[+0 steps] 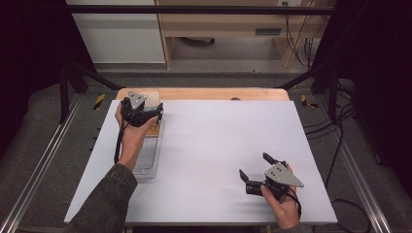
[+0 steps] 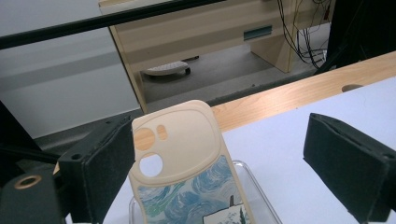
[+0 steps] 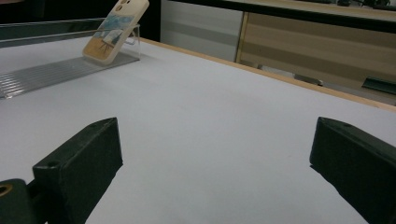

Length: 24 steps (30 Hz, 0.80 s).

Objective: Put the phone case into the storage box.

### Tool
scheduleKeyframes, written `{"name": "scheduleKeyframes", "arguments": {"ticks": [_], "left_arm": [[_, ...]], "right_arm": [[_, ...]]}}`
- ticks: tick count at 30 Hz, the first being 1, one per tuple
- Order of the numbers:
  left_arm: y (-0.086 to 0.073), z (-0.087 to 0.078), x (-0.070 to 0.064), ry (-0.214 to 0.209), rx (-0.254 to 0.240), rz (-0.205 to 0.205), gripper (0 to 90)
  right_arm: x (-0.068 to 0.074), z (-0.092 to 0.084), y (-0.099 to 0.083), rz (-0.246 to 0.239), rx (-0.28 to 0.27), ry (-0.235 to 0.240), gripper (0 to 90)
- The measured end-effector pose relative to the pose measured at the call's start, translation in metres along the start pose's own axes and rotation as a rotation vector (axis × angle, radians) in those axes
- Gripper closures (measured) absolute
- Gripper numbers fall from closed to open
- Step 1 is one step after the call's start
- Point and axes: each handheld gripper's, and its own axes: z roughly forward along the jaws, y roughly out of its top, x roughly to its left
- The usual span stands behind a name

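Phone case, cream with a painted blue-swirl back, is seen propped tilted in a clear stand at the far left of the white table. Left gripper is held over it, jaws spread wide, one on either side of the case; contact on the left side cannot be told. Right gripper is held at the near right, well apart from the case, jaws wide with nothing between them.
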Motion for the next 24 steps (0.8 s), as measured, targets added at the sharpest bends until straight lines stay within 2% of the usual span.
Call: {"name": "scheduleKeyframes", "arguments": {"ticks": [3, 6, 16, 20, 24], "left_arm": [[-0.003, -0.003, 0.000, -0.005, 0.005, 0.008, 8.9], [-0.007, -0.007, 0.000, -0.007, 0.000, -0.002, 9.2], [-0.011, -0.014, 0.001, -0.011, 0.015, 0.045, 7.9], [-0.010, -0.014, 0.000, -0.032, 0.010, 0.014, 8.0], [-0.009, -0.015, -0.002, -0.032, 0.016, 0.039, 8.2]], "right_arm": [[0.001, 0.001, 0.000, -0.006, 0.003, 0.002, 2.4], [0.002, 0.000, 0.000, -0.015, 0.005, 0.000, 2.4], [0.001, 0.000, 0.000, -0.022, 0.010, 0.002, 2.4], [0.001, 0.000, -0.001, -0.024, 0.011, 0.003, 2.4], [0.001, 0.000, -0.001, -0.027, 0.012, 0.003, 2.4]]}}
